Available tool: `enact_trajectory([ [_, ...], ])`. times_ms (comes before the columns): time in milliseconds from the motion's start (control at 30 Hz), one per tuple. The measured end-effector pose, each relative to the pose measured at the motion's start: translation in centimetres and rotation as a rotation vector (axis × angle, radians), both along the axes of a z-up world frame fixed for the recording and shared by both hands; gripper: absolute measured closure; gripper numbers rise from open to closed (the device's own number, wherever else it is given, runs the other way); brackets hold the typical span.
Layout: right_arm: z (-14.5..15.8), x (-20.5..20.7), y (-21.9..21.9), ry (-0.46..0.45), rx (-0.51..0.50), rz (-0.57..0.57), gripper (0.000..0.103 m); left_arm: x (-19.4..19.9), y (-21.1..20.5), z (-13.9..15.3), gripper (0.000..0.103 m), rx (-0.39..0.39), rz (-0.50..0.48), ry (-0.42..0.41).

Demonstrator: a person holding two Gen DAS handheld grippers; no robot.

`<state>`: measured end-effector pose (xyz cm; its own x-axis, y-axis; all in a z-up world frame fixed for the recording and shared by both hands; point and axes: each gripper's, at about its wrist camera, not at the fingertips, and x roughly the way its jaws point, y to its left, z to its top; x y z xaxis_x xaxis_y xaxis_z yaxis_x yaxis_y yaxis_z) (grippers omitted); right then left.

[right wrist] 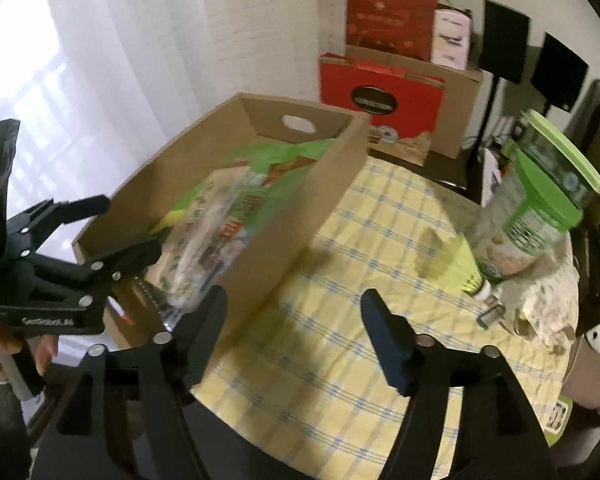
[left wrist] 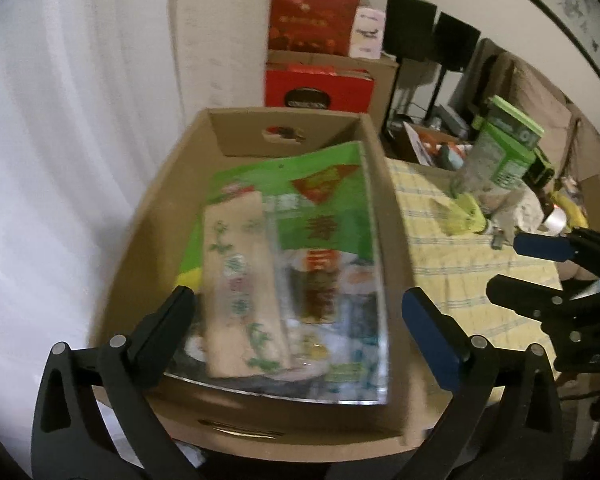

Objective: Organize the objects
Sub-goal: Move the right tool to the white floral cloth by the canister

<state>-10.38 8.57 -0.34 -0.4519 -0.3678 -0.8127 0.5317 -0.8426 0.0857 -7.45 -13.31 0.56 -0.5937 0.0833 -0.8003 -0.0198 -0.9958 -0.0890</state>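
An open cardboard box [left wrist: 384,184] stands on the yellow checked tablecloth [left wrist: 460,256]. Inside lie a green snack packet [left wrist: 320,208] and on it a beige packet with green leaf print [left wrist: 240,280]. My left gripper [left wrist: 300,332] is open and empty, hovering above the box's near end. My right gripper [right wrist: 296,336] is open and empty, low over the tablecloth [right wrist: 340,320] just right of the box [right wrist: 300,208]. A clear jar with a green lid [right wrist: 540,200] lies tilted at the right beside a yellow shuttlecock [right wrist: 460,268]. The left gripper [right wrist: 112,232] shows at the box's near corner.
Red gift boxes [left wrist: 316,88] and a red bag [left wrist: 312,16] are stacked on cartons behind the table. Black speakers on stands [left wrist: 432,36] are at the back right. A crumpled paper bag [right wrist: 540,312] and tape roll [left wrist: 556,220] lie at the table's right edge. White curtain on the left.
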Motion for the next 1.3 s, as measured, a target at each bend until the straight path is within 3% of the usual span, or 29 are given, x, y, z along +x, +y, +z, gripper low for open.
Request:
enact_trajectory([
  [233,-0.2,-0.5,4.1,0.013,0.007,-0.097,0.022,-0.1,3.6,0.0,0.0,0.021,-0.031,-0.008],
  [467,-0.4,-1.3,9.0,0.032,0.004,-0.208,0.02,-0.5,7.8,0.5,0.0,-0.03,-0.085,0.036],
  [733,-1.0,-1.9,14.0,0.035,0.0,-0.309,0.019,-2.0,12.3,0.4,0.0,0.011,-0.141,0.035],
  [967,-1.7,-3.3,18.7,0.031,-0.023,-0.404,0.02,-4.2,16.1,-0.9,0.0,0.026,-0.202,-0.002],
  [1133,-2.3,-5.1,22.0,0.019,-0.059,-0.476,0.02,-5.1,19.2,-1.9,0.0,-0.023,-0.256,0.018],
  [1300,-3.2,-7.1,24.4,0.003,-0.066,-0.542,0.02,-6.5,21.1,-2.8,0.0,-0.007,-0.267,0.032],
])
